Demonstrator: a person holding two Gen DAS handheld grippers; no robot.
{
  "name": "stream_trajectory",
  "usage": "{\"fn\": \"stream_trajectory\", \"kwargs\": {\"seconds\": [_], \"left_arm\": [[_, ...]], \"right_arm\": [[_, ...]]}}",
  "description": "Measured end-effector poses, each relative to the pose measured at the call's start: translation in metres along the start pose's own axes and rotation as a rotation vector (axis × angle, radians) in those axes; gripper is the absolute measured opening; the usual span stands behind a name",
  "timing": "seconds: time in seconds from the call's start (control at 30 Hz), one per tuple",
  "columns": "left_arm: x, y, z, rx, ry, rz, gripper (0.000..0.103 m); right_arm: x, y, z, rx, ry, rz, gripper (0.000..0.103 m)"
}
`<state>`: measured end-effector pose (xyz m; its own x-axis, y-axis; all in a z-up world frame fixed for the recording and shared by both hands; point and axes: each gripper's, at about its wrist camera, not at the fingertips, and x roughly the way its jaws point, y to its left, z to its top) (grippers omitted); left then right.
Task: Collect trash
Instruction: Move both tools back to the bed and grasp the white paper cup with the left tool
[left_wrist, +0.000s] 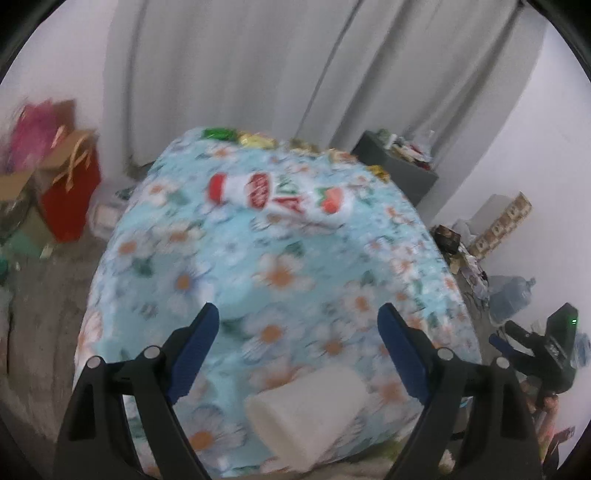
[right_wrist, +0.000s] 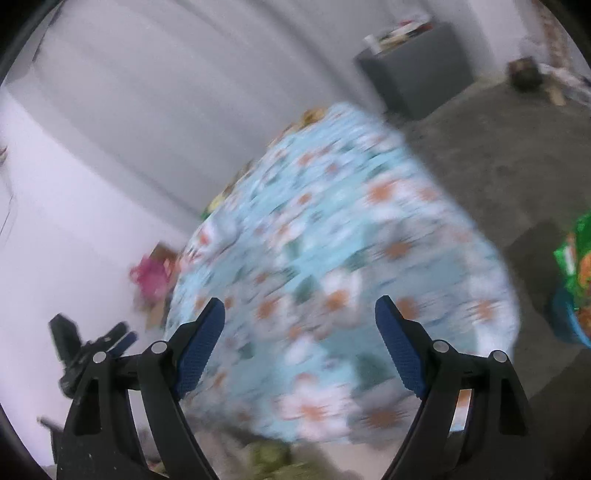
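Observation:
A table under a light-blue flowered cloth (left_wrist: 280, 273) fills the left wrist view. On it lies a white, red and green wrapper (left_wrist: 280, 195), towards the far side. A white block-shaped piece (left_wrist: 310, 413) lies near the front edge, just below my left gripper (left_wrist: 297, 306), which is open and empty. Shiny green and gold wrappers (left_wrist: 255, 138) line the far edge. My right gripper (right_wrist: 300, 300) hangs open and empty over the same flowered cloth (right_wrist: 332, 240), in a heavily blurred picture. Each gripper shows at the edge of the other's view: right gripper (left_wrist: 506, 334), left gripper (right_wrist: 123, 332).
A grey box (left_wrist: 399, 166) heaped with litter stands behind the table by the grey curtain (left_wrist: 240, 74). A red gift bag (left_wrist: 72, 184) and cartons sit on the floor at left. A water jug (left_wrist: 511, 295) and clutter lie at right. A green printed bag (right_wrist: 576, 258) is at the right edge.

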<state>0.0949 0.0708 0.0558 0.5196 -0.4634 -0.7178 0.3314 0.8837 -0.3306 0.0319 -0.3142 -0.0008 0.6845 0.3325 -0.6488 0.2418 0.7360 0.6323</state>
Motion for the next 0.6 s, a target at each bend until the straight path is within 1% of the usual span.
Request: {"fn": "stream_trajectory", "kwargs": {"seconds": [0.1,0.17,0.3,0.37,0.47,0.5,0.57,0.6], "left_arm": [[-0.001,0.010,-0.009,-0.008,-0.007,0.023,0.085],[-0.005,0.021,-0.016,-0.014,-0.012,0.026,0.085],[-0.015,0.035,-0.026,-0.015,-0.029,0.027,0.085],[-0.021,0.043,-0.030,-0.016,-0.039,0.040,0.085],[-0.028,0.056,-0.035,-0.021,-0.047,0.085,0.085],[-0.030,0.061,-0.037,-0.027,-0.050,0.106,0.085],[-0.031,0.068,-0.039,-0.038,-0.050,0.127,0.085],[-0.031,0.072,-0.041,-0.044,-0.051,0.140,0.085]], "right_arm": [[0.020,0.031,-0.010,-0.051,0.079,0.072,0.080],[0.036,0.049,-0.017,-0.083,0.131,0.098,0.080],[0.064,0.079,-0.032,-0.138,0.211,0.130,0.080],[0.074,0.092,-0.038,-0.175,0.238,0.141,0.080],[0.086,0.121,-0.048,-0.309,0.270,0.135,0.080],[0.089,0.136,-0.054,-0.386,0.274,0.126,0.080],[0.092,0.154,-0.061,-0.491,0.278,0.112,0.080],[0.095,0.166,-0.067,-0.558,0.286,0.092,0.080]]}}
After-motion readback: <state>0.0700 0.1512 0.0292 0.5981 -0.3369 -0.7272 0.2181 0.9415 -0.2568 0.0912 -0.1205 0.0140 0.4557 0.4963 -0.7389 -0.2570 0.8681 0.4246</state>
